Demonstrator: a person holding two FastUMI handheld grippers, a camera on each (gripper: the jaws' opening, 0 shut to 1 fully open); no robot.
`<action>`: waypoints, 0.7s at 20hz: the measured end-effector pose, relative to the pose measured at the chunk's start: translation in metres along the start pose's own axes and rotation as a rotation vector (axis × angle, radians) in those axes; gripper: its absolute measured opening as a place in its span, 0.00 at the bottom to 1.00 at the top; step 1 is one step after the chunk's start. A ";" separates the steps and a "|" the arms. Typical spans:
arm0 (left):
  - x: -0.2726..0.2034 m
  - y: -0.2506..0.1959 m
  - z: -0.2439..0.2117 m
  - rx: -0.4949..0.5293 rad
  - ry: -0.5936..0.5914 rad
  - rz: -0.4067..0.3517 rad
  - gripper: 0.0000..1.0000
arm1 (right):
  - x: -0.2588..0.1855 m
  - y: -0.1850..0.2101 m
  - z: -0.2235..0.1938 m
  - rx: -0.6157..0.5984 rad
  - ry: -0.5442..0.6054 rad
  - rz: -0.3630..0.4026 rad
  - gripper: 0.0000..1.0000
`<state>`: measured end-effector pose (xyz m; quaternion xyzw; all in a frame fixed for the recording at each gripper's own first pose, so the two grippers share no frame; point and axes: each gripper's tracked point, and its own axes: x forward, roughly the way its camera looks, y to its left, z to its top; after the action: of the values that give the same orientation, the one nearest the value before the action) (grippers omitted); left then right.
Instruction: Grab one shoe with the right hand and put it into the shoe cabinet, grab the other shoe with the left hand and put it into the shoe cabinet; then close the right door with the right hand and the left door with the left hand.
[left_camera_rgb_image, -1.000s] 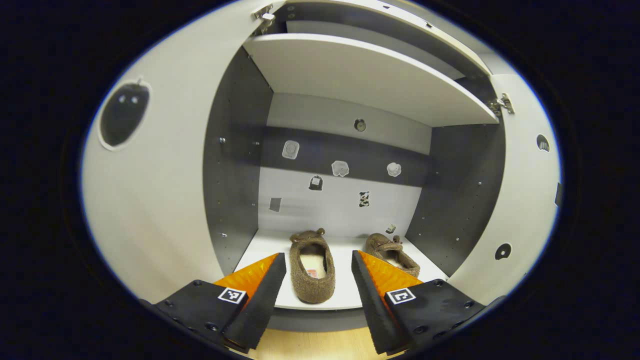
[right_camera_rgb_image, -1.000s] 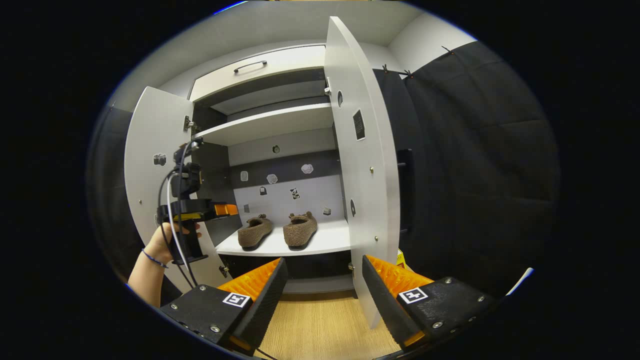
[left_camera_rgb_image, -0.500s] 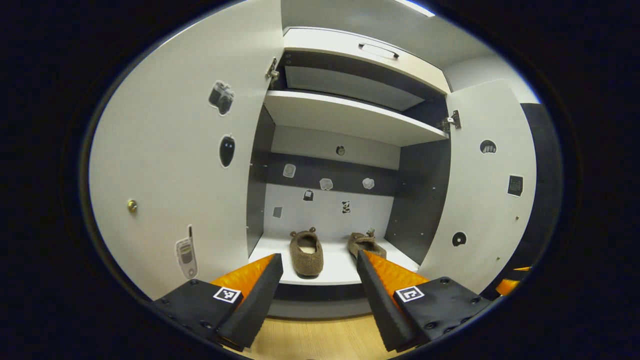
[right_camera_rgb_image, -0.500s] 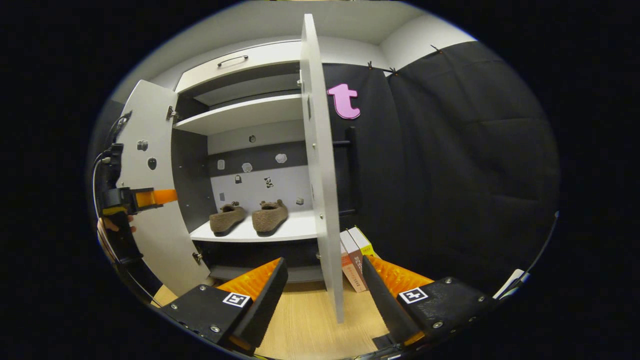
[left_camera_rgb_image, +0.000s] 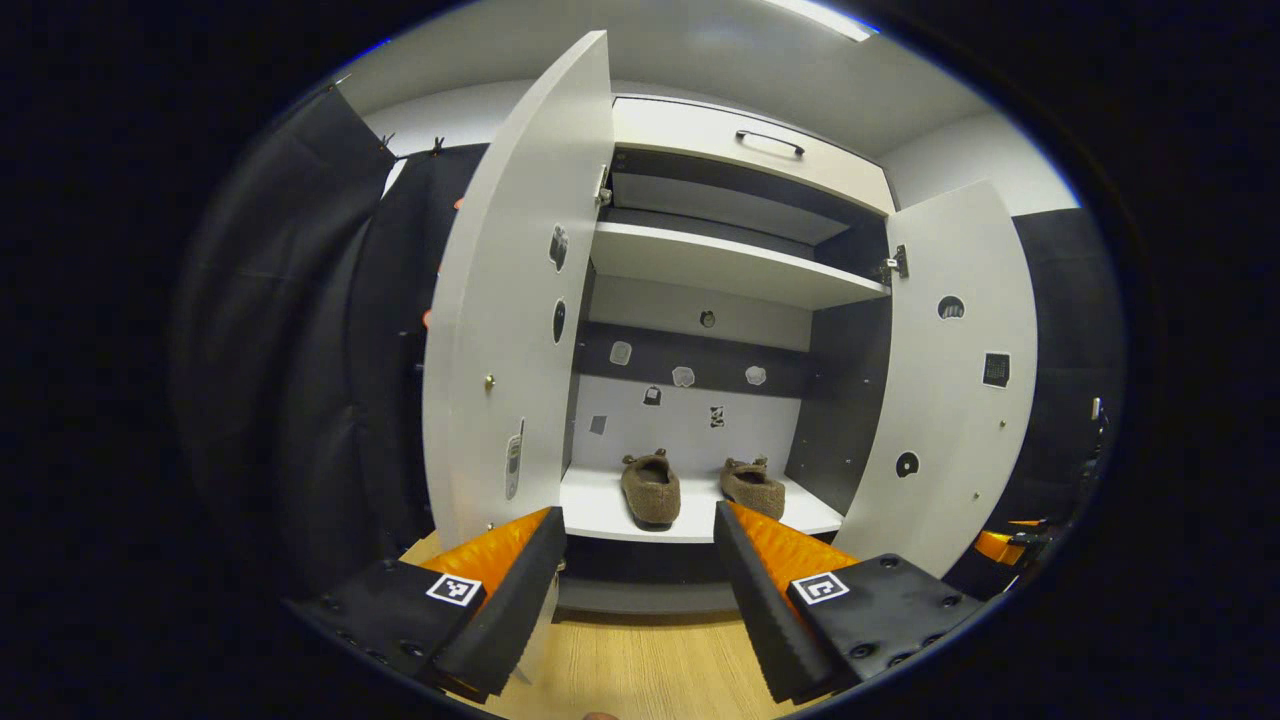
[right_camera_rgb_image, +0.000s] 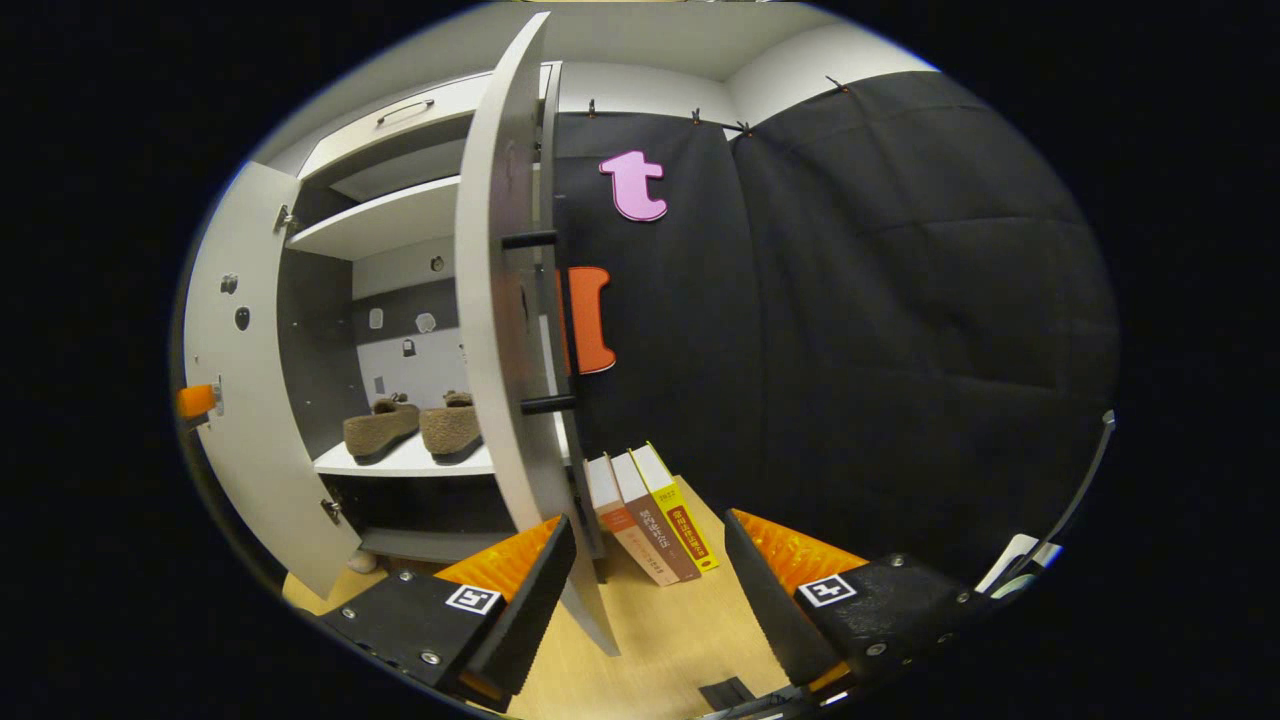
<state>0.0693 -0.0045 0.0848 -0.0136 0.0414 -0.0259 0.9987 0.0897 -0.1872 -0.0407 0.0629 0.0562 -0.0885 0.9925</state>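
Two brown fuzzy shoes (left_camera_rgb_image: 650, 488) (left_camera_rgb_image: 755, 487) sit side by side on the lower shelf (left_camera_rgb_image: 600, 515) of the white shoe cabinet. Both doors stand wide: the left door (left_camera_rgb_image: 510, 330) and the right door (left_camera_rgb_image: 950, 400). My left gripper (left_camera_rgb_image: 637, 515) is open and holds nothing, back from the cabinet front. My right gripper (right_camera_rgb_image: 648, 522) is open too, low over the floor by the right door (right_camera_rgb_image: 500, 330), facing its outer side with the black handle (right_camera_rgb_image: 530, 320). From there the shoes (right_camera_rgb_image: 380, 430) (right_camera_rgb_image: 450, 425) show past the door's edge.
Three books (right_camera_rgb_image: 650, 510) lean against the black cloth wall just right of the cabinet. A wooden floor (left_camera_rgb_image: 640, 670) runs in front. An upper shelf (left_camera_rgb_image: 720, 265) and a drawer with a handle (left_camera_rgb_image: 770, 140) sit above. The other gripper (left_camera_rgb_image: 1010, 545) shows at far right.
Both grippers have drawn back from the cabinet, the shoes staying on the shelf. The right gripper has swung round to the outer side of the right door; the books came into view.
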 end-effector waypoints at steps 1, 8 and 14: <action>-0.007 0.004 0.001 0.002 -0.007 -0.002 0.99 | 0.005 -0.003 -0.001 -0.006 0.001 -0.004 0.92; -0.030 0.040 0.003 -0.013 -0.006 0.046 0.97 | 0.019 0.008 0.002 -0.005 -0.035 0.046 0.92; -0.037 0.063 0.005 -0.030 -0.013 0.076 0.97 | 0.014 0.034 0.001 -0.060 -0.037 0.120 0.91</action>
<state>0.0365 0.0607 0.0908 -0.0270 0.0356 0.0125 0.9989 0.1096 -0.1563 -0.0372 0.0349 0.0364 -0.0282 0.9983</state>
